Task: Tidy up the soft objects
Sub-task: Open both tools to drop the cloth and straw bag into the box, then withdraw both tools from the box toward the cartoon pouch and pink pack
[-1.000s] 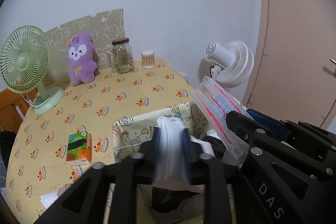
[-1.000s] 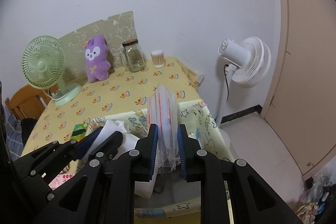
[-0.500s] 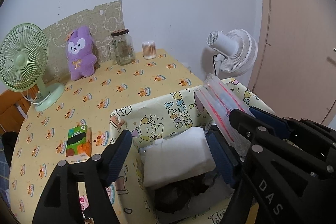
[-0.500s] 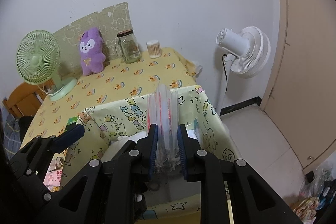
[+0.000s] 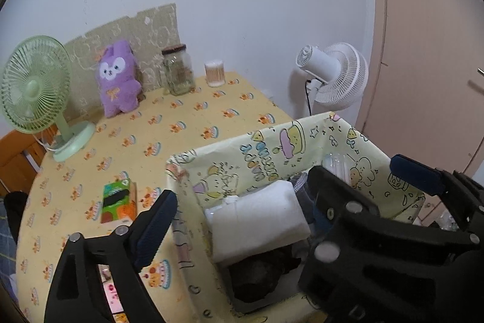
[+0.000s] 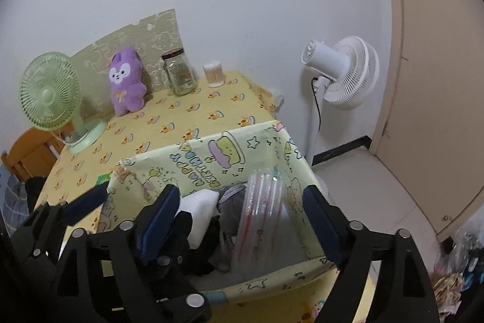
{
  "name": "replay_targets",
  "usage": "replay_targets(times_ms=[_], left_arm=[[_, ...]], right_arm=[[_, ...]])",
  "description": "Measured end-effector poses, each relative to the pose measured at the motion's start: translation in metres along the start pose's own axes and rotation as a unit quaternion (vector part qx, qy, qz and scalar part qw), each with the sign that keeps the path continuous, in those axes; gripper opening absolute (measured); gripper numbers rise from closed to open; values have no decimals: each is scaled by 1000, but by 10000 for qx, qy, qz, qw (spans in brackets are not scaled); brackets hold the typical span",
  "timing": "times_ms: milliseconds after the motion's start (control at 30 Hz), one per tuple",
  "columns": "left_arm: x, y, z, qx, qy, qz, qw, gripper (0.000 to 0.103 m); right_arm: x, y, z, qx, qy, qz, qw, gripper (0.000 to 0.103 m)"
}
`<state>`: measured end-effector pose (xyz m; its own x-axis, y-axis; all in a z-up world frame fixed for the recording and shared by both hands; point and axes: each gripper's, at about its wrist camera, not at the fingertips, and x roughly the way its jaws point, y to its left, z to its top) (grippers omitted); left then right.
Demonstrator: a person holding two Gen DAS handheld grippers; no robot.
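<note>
Soft items lie inside a pale yellow cartoon-print storage box (image 5: 266, 150) at the near edge of the desk (image 5: 187, 123): a folded white cloth (image 5: 257, 220) on a dark bundle (image 5: 257, 274), with a grey knitted piece (image 6: 230, 211) just beside it. A stack of clear zip bags with red strips (image 6: 263, 217) leans in the box at about 3 o'clock from the cloth.

The left hand-held gripper (image 5: 272, 220) hovers over the box with its jaws opening wide; the white cloth sits between them, untouched by the pads. The right hand-held gripper (image 6: 242, 217) is likewise opening, its blue pads apart from the zip bags standing between them.

At 11 o'clock on the desk a purple plush toy (image 5: 118, 77) leans against a patterned board, beside a glass jar (image 5: 178, 68) and a cotton-swab tub (image 5: 214, 74). A green desk fan (image 5: 36, 87) stands at 10 o'clock, a green-and-orange packet (image 5: 116, 200) at 9 o'clock of the box. A white floor fan (image 6: 341, 71) stands off at 2 o'clock.
</note>
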<state>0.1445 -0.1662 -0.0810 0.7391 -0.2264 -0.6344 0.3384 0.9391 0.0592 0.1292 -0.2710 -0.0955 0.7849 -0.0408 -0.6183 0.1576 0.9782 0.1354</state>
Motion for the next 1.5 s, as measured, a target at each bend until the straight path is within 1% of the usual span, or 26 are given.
replay_targets(times_ms=[200,367,633,900,1167,1500], left_arm=[[-16,4,-2,-22,-115,-12,9999,96],[-31,8,-3,-42,-235,87,9997,96],[-53,21,-9,-183,-400,105,9990,97],[-74,33,-13,-287,-539,212,9979,97],[-93,48,-22,-392,-629,322,9967,97],[-109,69,-34,-532,-701,539,9947,97]], right_arm=[[-15,4,0,-33,-123,70,9999,93],[-28,11,-3,-53,-239,161,9996,93],[-48,27,-4,-221,-369,207,9989,93],[-68,41,-7,-293,-496,218,9981,93],[-83,61,-11,-440,-557,318,9970,93],[-91,87,-17,-587,-599,509,9952,93]])
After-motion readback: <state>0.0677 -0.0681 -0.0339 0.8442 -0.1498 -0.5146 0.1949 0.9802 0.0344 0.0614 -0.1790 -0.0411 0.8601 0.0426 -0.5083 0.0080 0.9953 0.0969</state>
